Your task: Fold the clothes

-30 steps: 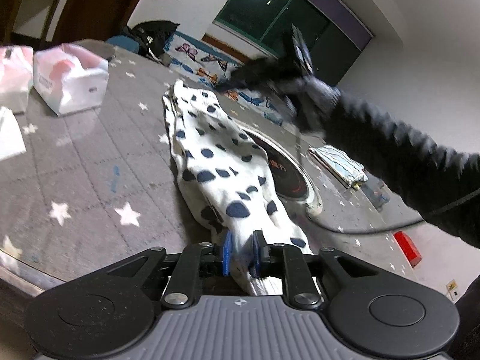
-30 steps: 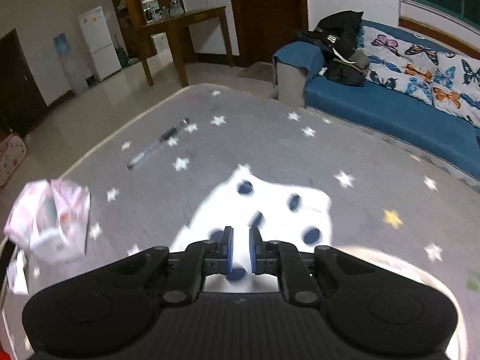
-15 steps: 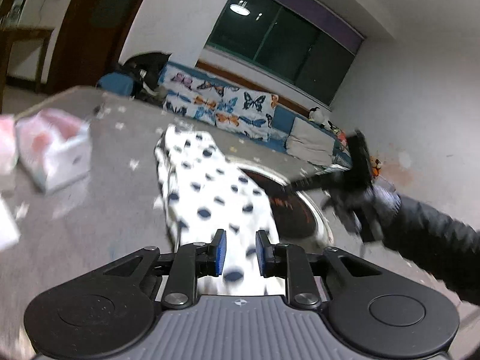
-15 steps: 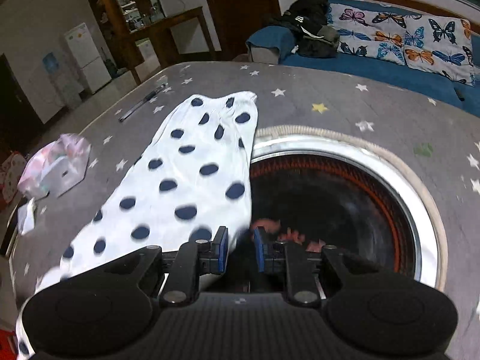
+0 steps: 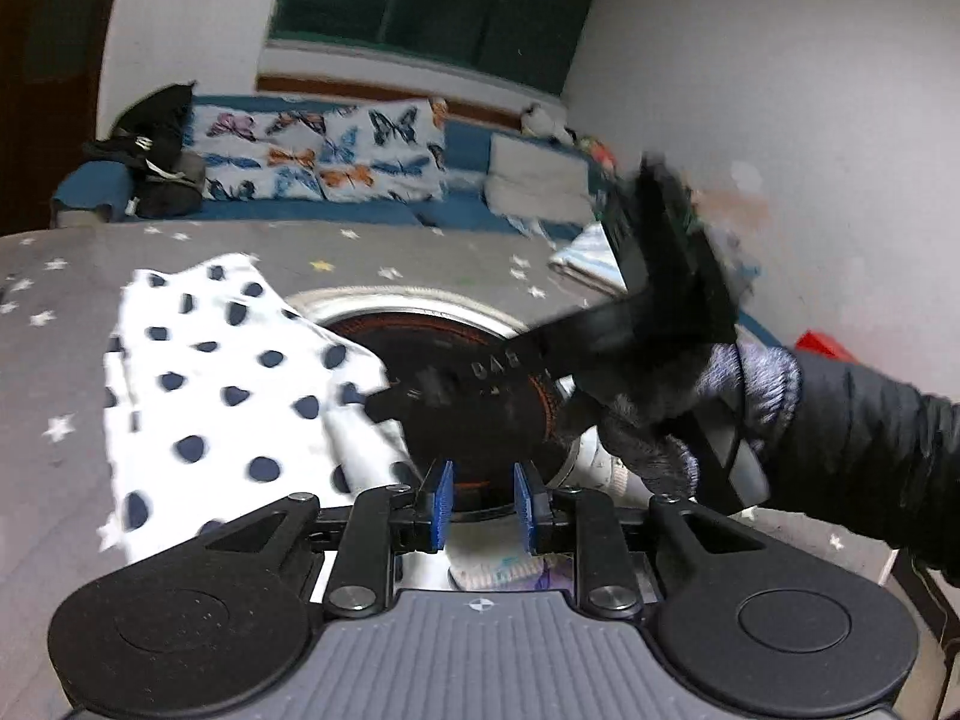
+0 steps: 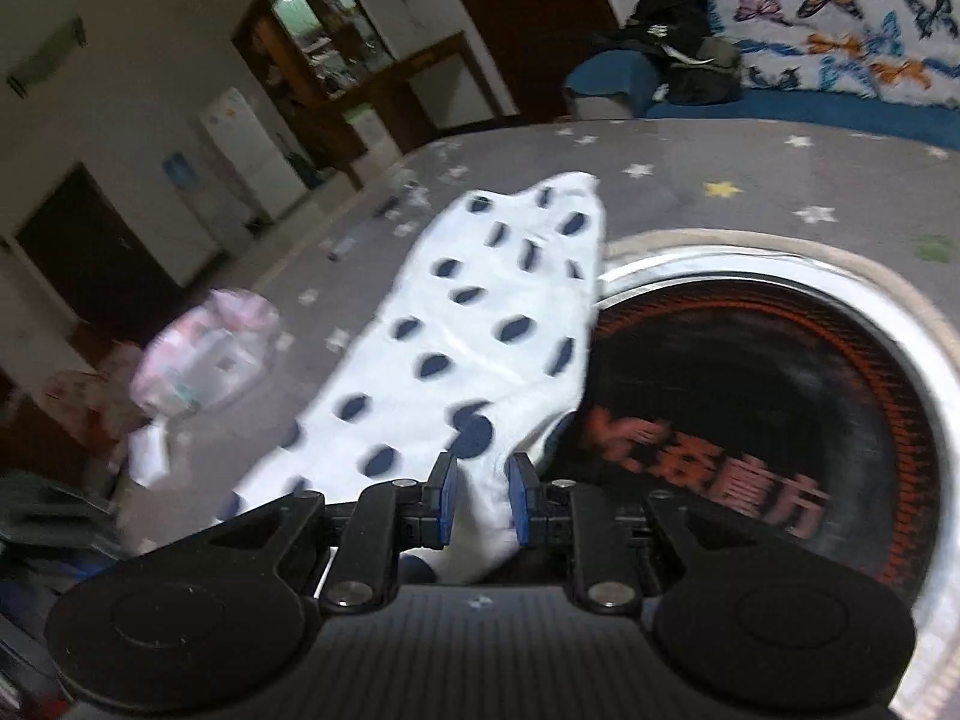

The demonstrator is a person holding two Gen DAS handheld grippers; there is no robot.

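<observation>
one polka-dot garment (image 6: 480, 330) — right hand-held gripper (image 6: 478, 507) pinching its edge; left hand-held gripper (image 5: 478, 503) spread, empty.

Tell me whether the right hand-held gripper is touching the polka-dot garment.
Touching. The right wrist view shows the polka-dot garment running between the blue pads of the right hand-held gripper, a fold filling the gap from pad to pad.

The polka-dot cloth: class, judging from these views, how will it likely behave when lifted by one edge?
The polka-dot cloth probably hangs limp: it lies creased and flat on the starred table. It looks thin, so likely light. Its edge bunches between the right gripper pads, suggesting no stiffness.
</observation>
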